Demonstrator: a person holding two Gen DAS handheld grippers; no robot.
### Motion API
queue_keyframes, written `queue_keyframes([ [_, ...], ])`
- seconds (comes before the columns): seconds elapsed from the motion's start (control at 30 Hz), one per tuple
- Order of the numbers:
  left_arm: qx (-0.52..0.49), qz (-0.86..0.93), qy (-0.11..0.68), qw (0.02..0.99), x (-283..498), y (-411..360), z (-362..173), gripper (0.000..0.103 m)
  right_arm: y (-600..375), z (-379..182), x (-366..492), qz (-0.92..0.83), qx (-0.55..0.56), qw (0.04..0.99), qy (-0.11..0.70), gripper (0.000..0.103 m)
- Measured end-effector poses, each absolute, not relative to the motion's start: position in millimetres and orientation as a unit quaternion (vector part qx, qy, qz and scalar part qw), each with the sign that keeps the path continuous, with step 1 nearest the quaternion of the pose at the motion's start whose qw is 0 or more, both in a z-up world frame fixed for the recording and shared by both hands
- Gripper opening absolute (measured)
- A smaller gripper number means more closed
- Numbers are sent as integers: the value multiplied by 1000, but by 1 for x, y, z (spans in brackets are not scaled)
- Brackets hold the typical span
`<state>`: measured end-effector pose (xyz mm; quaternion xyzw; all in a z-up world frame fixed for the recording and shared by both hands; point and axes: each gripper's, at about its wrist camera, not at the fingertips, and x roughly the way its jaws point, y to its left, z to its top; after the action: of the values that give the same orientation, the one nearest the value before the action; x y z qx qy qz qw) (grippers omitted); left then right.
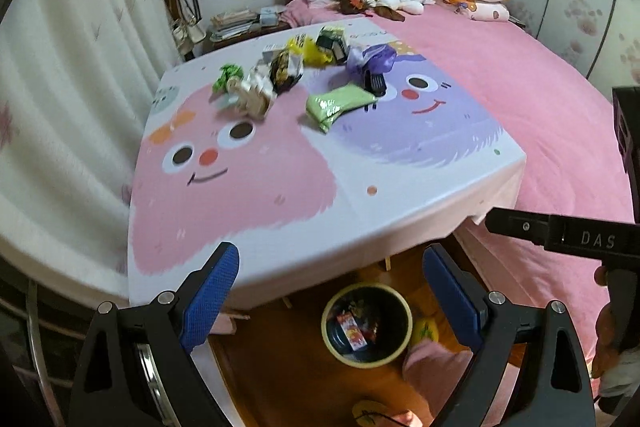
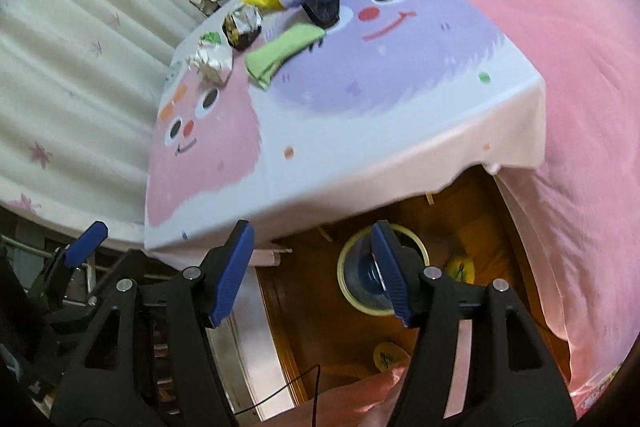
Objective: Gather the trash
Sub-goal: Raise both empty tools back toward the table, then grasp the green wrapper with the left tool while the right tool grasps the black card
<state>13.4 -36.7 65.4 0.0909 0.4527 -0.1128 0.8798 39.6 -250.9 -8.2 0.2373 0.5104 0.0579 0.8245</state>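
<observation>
Both tools hang empty with fingers apart, the left tool point(image 1: 331, 291) and right tool point(image 2: 312, 271), while the green wrapper point(image 1: 338, 105) lies at twelve o'clock on the surface point(image 1: 360, 195), long axis running ten-to-four, about equally distant from each.

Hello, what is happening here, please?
A person is clearing trash from a table with a gripper in each hand. The left gripper and right gripper are both open and empty, above the bin on the floor. The bin holds a few wrappers. A pile of wrappers lies at the table's far end.
</observation>
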Motion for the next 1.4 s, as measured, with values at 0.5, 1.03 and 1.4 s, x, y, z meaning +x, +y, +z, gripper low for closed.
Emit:
queue_keyframes([
  [0.5,142,-82,473,865,206,-112,33,94,-300,-37,230,99,219,815,527,58],
  [1.03,145,-79,560,812,366,-169,-81,94,-321,-76,343,164,156,798,558,58],
  [1.4,38,-64,602,795,391,-143,-107,34,-291,-79,364,193,107,810,543,58],
])
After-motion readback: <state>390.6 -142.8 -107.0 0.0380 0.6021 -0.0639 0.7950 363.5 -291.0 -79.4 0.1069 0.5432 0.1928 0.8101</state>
